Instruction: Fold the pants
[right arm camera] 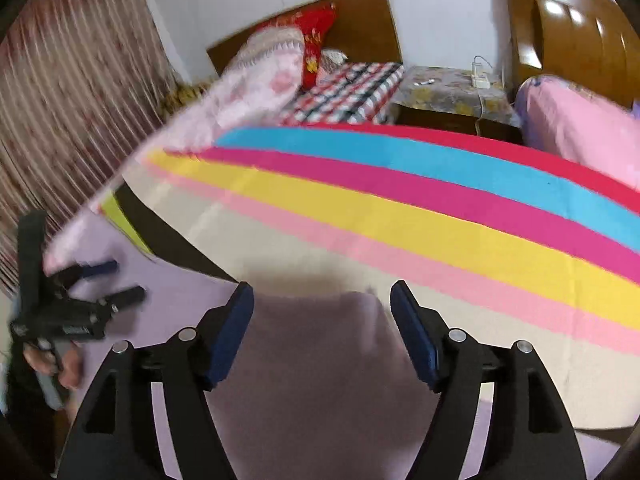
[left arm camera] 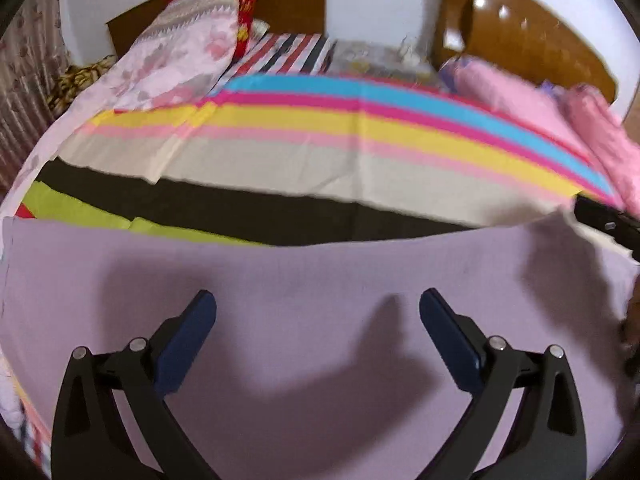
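Note:
The lilac pants lie spread flat across the near part of a bed with a striped cover. My left gripper hovers over the cloth, open, with nothing between its blue pads. In the right wrist view the pants sit in shadow below my right gripper. Its jaws stand open, and a raised hump of the cloth shows between them without touching the pads. The left gripper also appears at the left edge there, open over the pants, held by a hand.
A pink floral quilt and a red pillow are piled at the headboard. A pink bundle lies at the far right. A nightstand and a wooden wardrobe stand behind, and a curtain hangs at the left.

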### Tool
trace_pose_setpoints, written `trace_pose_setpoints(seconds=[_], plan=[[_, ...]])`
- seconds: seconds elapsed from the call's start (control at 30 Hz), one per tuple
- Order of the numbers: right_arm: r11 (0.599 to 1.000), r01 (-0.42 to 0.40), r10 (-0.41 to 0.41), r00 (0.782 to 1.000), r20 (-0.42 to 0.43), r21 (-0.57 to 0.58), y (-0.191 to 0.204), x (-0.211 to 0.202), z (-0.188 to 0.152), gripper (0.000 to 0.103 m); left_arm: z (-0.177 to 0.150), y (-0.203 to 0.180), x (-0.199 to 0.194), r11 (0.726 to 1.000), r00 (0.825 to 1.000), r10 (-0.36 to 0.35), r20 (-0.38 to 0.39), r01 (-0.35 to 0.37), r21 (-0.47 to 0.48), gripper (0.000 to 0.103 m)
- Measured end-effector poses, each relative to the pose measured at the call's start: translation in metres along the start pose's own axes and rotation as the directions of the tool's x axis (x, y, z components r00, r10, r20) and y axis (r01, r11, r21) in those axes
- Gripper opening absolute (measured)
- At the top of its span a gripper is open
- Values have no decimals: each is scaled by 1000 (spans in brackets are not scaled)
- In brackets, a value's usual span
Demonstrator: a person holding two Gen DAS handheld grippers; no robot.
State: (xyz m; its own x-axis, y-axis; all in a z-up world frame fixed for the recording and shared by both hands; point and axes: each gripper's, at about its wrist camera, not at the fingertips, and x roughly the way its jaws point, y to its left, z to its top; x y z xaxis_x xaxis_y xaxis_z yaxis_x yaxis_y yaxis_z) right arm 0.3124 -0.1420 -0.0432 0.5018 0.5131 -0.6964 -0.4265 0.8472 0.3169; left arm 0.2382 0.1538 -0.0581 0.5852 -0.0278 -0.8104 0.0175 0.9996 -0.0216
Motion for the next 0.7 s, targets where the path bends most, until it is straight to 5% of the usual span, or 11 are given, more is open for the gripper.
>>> trace_pose_setpoints(seconds=[0.1,0.17,0.27,0.37,0.43,0.57,0.7], plan=[[999,-7,2,993,-117,-39,-4,15,-10,82,0,-21,-4,998,999,-47,5,47,34,101],[997,58,-64,991,-119,-52,-16,22,-10,80,-1,-35,18,998,998,18,-53,-15,67,101],[960,261,-251,963,-99,105,-50,1,-1,80,-4,-38,16,998,996,66,-60,-65,17,101],[971,180,-179,984,-19,159,-62,-45,-10,88,-1,-56,-16,1000,1000,4,21,-5,5,101],[980,163,-166,986,12,116,-59,-85,-34,89,-4,-76,-29,997,997,-64,52,61,55,101],[964,264,-264,964,-17,23,-51,-132,-93,89,-16,-121,-25,972,981,-195,6,192,138,101],[925,379,-373,921,-110,36,-75,-144,-144,89,-29,-145,6,969,989,-134,-58,143,200,101]])
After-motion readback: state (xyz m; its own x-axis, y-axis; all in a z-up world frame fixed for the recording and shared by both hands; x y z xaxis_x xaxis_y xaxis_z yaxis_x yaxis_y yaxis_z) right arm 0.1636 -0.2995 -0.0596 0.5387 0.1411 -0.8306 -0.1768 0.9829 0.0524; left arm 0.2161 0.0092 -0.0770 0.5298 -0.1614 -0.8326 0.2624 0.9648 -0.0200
